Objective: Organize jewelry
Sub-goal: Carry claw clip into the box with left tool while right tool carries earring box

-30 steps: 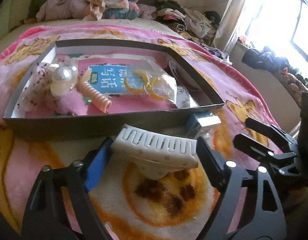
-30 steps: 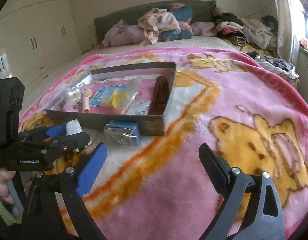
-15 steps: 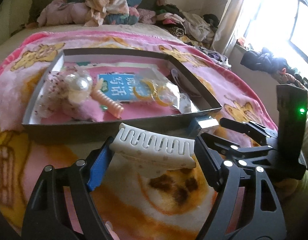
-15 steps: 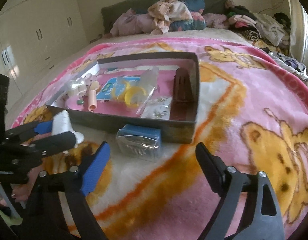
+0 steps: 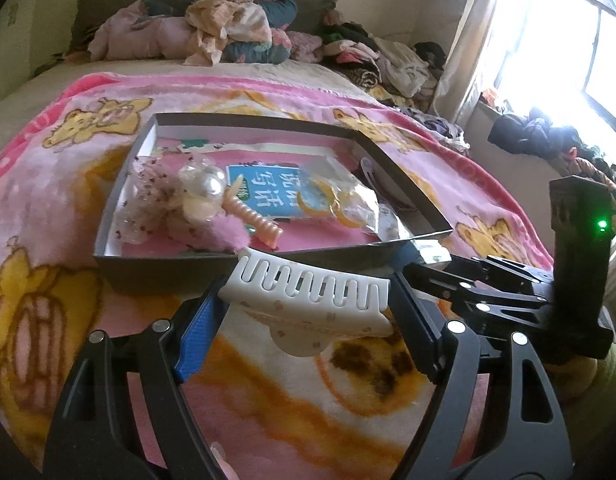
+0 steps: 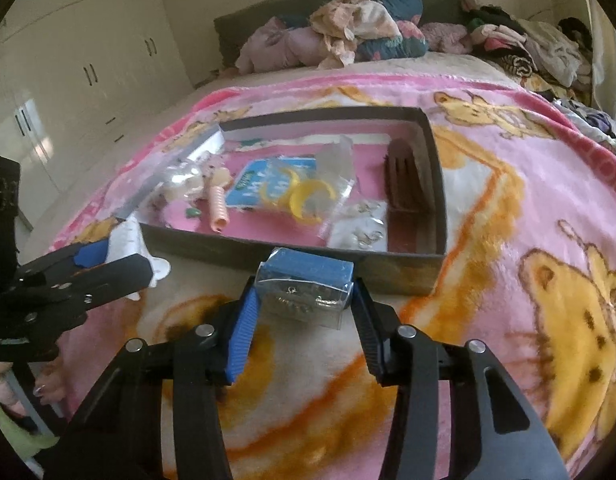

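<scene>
My left gripper (image 5: 308, 320) is shut on a white hair claw clip (image 5: 308, 296) and holds it above the blanket, just in front of the grey tray's near wall (image 5: 156, 276). My right gripper (image 6: 304, 304) has closed on a small clear box with a blue insert (image 6: 306, 282) that lies against the tray's front wall (image 6: 399, 272). The tray holds a pearl and pink fluffy hair tie (image 5: 204, 200), a peach spiral tie (image 5: 260, 220), a bag of yellow rings (image 6: 308, 196), a blue card and a brown claw clip (image 6: 407, 184).
The tray sits on a pink bear-print blanket (image 6: 547, 240) on a bed. Piled clothes (image 5: 228, 36) lie at the headboard and along the window side. White wardrobes (image 6: 68, 60) stand to the left. Each gripper shows in the other's view.
My right gripper moved forward and left to the small clear box and closed on it. My left gripper, still holding the white clip, rose and moved nearer the tray.
</scene>
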{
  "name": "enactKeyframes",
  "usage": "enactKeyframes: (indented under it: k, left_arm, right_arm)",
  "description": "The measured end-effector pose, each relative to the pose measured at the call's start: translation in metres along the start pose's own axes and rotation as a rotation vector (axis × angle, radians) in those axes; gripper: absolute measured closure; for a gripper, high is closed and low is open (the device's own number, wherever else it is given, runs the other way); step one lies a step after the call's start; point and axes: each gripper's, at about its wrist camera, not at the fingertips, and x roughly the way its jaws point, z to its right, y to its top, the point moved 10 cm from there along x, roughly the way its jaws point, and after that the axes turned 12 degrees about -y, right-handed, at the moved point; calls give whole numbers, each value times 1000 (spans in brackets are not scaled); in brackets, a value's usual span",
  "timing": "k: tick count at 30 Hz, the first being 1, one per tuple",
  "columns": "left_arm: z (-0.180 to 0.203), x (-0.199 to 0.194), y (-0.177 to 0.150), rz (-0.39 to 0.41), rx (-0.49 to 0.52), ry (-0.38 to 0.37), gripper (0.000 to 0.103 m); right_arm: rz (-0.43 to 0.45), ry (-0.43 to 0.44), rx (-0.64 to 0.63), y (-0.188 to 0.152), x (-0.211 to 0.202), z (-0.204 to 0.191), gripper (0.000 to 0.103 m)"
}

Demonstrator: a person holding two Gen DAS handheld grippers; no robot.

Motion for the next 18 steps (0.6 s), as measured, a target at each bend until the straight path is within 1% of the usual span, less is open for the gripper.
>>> enactKeyframes:
  k: [9, 18]
  left_arm:
    - [-16, -22, 10, 45, -17, 25, 33]
    - [-29, -37, 20, 81, -36, 43, 33]
  right_arm:
    - [46, 21, -33, 11, -20, -23, 60]
    - [82, 21, -46, 25, -32, -33, 60]
